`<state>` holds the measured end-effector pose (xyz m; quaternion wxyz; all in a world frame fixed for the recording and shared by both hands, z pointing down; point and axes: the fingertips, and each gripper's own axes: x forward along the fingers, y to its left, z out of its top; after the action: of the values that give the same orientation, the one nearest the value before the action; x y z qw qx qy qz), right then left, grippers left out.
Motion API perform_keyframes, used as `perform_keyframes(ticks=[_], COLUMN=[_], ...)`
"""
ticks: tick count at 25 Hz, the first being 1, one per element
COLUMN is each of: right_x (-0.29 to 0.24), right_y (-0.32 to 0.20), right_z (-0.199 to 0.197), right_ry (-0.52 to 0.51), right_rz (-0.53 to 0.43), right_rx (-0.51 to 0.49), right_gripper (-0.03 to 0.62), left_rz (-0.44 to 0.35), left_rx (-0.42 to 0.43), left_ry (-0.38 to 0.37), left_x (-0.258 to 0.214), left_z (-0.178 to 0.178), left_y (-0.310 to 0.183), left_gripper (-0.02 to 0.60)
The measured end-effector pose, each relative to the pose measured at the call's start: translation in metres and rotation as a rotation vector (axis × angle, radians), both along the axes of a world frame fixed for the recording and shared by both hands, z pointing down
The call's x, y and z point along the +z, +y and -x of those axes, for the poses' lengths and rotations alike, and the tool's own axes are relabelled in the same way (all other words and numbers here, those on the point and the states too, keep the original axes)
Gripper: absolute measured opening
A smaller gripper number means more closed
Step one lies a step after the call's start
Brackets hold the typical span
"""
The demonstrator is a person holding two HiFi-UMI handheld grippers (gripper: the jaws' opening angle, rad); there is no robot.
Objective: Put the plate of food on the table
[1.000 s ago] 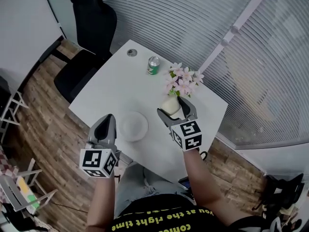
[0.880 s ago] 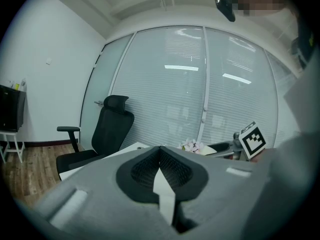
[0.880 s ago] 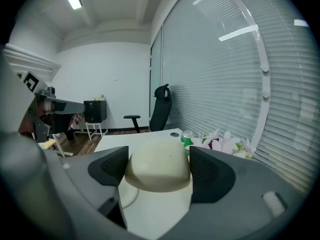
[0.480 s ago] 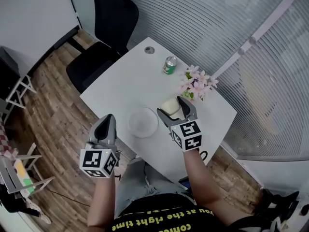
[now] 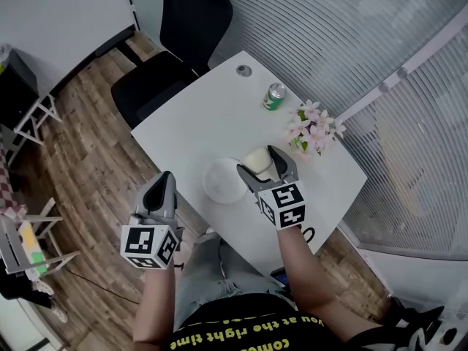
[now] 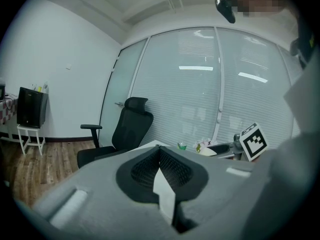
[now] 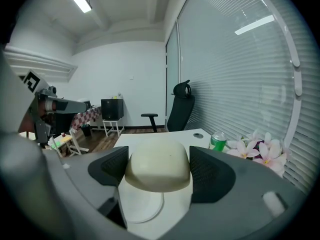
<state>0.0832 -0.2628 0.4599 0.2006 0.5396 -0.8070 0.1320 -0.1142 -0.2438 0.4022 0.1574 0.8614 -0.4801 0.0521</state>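
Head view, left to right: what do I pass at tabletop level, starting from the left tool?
In order: left tool → white plate → green can → pink flowers. The right tool, shut on a pale bun, overlaps plate and can, so it is left out.

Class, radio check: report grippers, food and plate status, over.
Left gripper shut, empty. Right gripper shut on pale bun, held aloft. White plate empty on table. Green can, pink flowers stand clear.

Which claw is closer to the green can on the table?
Right. The right claw, shut on a bun, is over the table, short of the can; the left claw is off the table's near edge.
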Motion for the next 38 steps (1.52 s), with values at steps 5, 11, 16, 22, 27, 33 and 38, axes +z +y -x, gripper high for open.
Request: perform_keyframes(ticks=[5,11,16,22,27,33,38], right_x=[0.010,0.023,0.038,0.055,0.070,0.087,0.102], right_y=[-0.005,-0.008,-0.008,-0.008,-0.008,-0.005,-0.005], right_z=[0.016,0.035,0.046,0.059,0.068,0.076,0.078], right_ry=[-0.011,-0.019,-0.023,-0.026,-0.025,-0.025,-0.020], right_rz=[0.014,0.033,0.062,0.089,0.117,0.149,0.174], right_rx=[-0.035,-0.081,-0.109,-0.134,-0.155,-0.168,-0.172], right_gripper=[0.388,0.388,0.388,0.388,0.390,0.388,0.388], left_rz=[0.012,0.022,0.031,0.049,0.064,0.079,0.097], left_rx=[-0.035,-0.073,-0.097,-0.122,-0.135,-0.143,-0.140], left_ry=[-0.005,-0.011,-0.012,-0.015,-0.015,-0.015,-0.020], left_x=[0.006,0.013,0.017,0.027,0.035,0.043,0.053], left_z=[0.014,0.027,0.035,0.045,0.051,0.056,0.058], left_y=[0.000,0.002,0.003,0.006,0.005,0.004,0.001], left_gripper=[0.000,0.000,0.001,0.001,0.000,0.001,0.000])
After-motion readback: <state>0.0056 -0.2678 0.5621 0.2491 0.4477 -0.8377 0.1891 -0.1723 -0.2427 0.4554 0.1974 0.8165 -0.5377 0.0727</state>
